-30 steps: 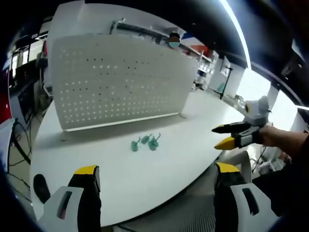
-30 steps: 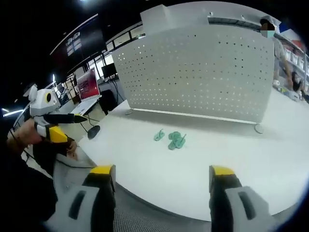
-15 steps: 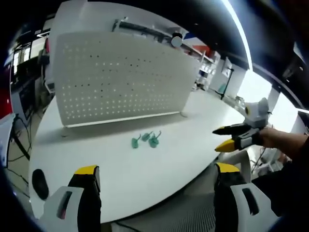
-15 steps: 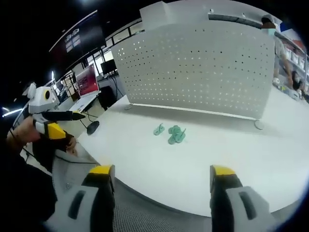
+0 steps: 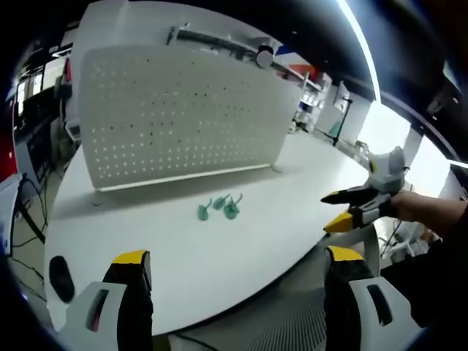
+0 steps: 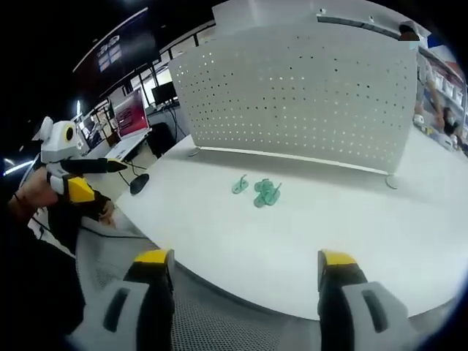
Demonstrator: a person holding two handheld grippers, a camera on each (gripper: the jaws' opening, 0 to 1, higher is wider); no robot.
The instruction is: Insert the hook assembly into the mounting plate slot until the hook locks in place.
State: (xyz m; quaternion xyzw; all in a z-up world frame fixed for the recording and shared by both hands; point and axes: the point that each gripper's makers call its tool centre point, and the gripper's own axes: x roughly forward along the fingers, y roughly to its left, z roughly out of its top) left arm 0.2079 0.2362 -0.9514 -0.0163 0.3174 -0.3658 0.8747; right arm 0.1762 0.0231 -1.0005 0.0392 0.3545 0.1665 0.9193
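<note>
Left gripper view: hooks (image 5: pixel 219 208) lie before the pegboard (image 5: pixel 175 117); both grippers gape empty, so pinch one hook squarely.

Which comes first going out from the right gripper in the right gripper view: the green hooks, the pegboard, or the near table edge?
1. Table near edge, just past the right gripper.
2. Green hooks, mid-table, loose on the surface.
3. White pegboard, upright at the far side.

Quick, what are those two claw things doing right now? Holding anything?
Left gripper: open, holding nothing.
Right gripper: open, holding nothing.
The green hooks lie untouched on the table.
</note>
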